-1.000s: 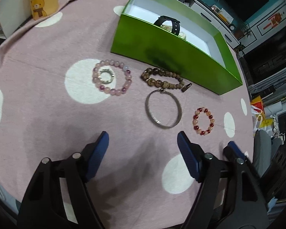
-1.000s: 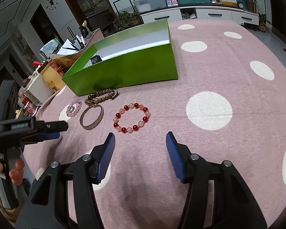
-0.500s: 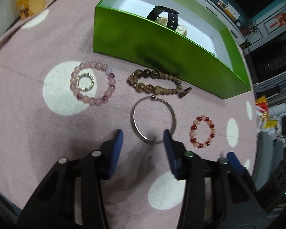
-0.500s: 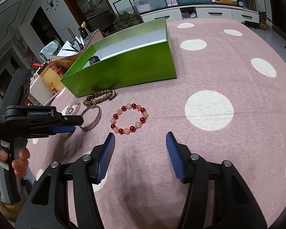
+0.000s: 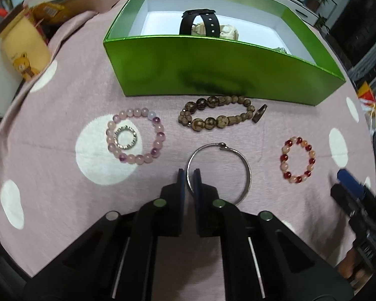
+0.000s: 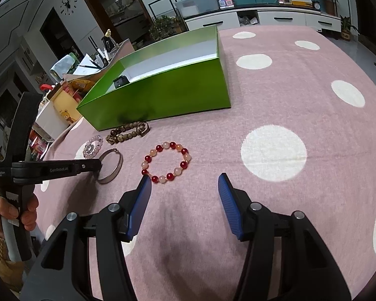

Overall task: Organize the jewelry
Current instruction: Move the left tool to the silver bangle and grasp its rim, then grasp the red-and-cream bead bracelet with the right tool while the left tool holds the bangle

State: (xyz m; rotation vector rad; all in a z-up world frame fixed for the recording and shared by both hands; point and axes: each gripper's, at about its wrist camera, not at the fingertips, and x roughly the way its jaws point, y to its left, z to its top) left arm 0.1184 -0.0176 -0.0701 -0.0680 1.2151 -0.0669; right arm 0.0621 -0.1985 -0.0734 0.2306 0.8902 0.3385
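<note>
The metal bangle (image 5: 219, 173) lies flat on the tabletop (image 5: 50, 175), just in front of the green box (image 5: 213, 75), and I have my left gripper (image 5: 187, 175) closed down on its near-left rim, one blue pad on either side of the thin band. I judge it stiff, light and slick: a hard hoop that won't deform, but could pivot or slide between the pads if I swing it fast. Gripping across the band at one point, as now, looks right to me; I'd keep clear of the small clasp at the far side.

My right gripper (image 6: 185, 188) hangs wide open with nothing in it, just short of the red and pale bead bracelet (image 6: 166, 161). That one, the pink bead bracelet (image 5: 135, 135) with a small sparkly ring (image 5: 125, 136) lying inside it, and the brown wooden bead bracelet (image 5: 218, 115) look limp to me; they would sag from a single pinch.

The tabletop wears a pink cloth with white dots, soft and slightly grippy, so beads shouldn't roll, though a pad could snag the fabric. The box already holds a black watch (image 5: 200, 22). Beyond it I see a yellow bear cup (image 5: 25, 47), desk clutter, a wall clock (image 6: 68, 3) and white cabinets (image 6: 275, 18).
</note>
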